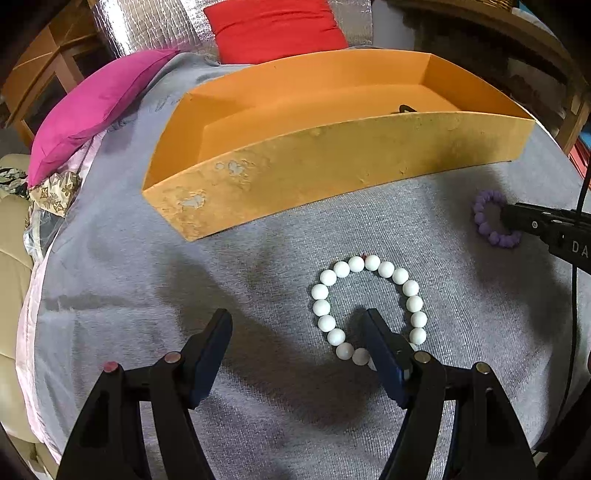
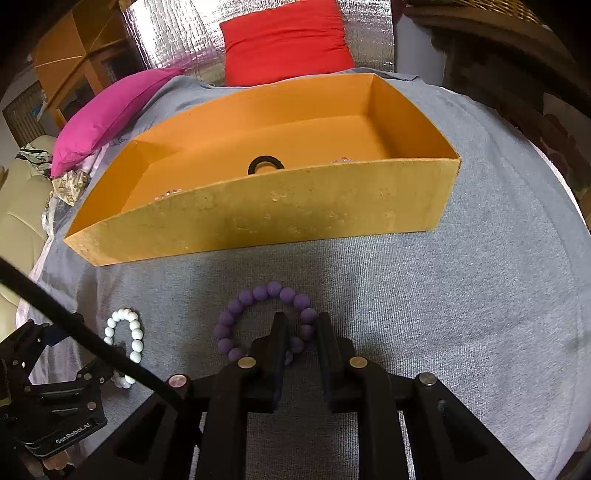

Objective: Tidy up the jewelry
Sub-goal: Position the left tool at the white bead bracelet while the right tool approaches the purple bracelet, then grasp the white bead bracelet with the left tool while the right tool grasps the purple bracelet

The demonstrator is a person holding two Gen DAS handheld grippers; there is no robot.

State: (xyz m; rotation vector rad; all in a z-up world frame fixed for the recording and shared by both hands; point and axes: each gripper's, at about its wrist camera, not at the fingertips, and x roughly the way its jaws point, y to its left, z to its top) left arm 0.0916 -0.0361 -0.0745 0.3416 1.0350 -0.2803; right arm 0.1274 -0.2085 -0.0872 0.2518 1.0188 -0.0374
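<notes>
A white bead bracelet lies on the grey cloth. My left gripper is open, with its right finger inside the ring and its left finger outside it. A purple bead bracelet lies to the right. My right gripper has narrowed around the bracelet's near-right beads, one finger inside the ring and one outside. The purple bracelet and the right gripper also show in the left wrist view. An orange box stands behind, holding a black ring and some small pinkish pieces.
A magenta pillow and a red pillow lie behind the box. A black cable crosses the lower left of the right wrist view. Patterned fabric and a beige cushion sit off the cloth's left edge.
</notes>
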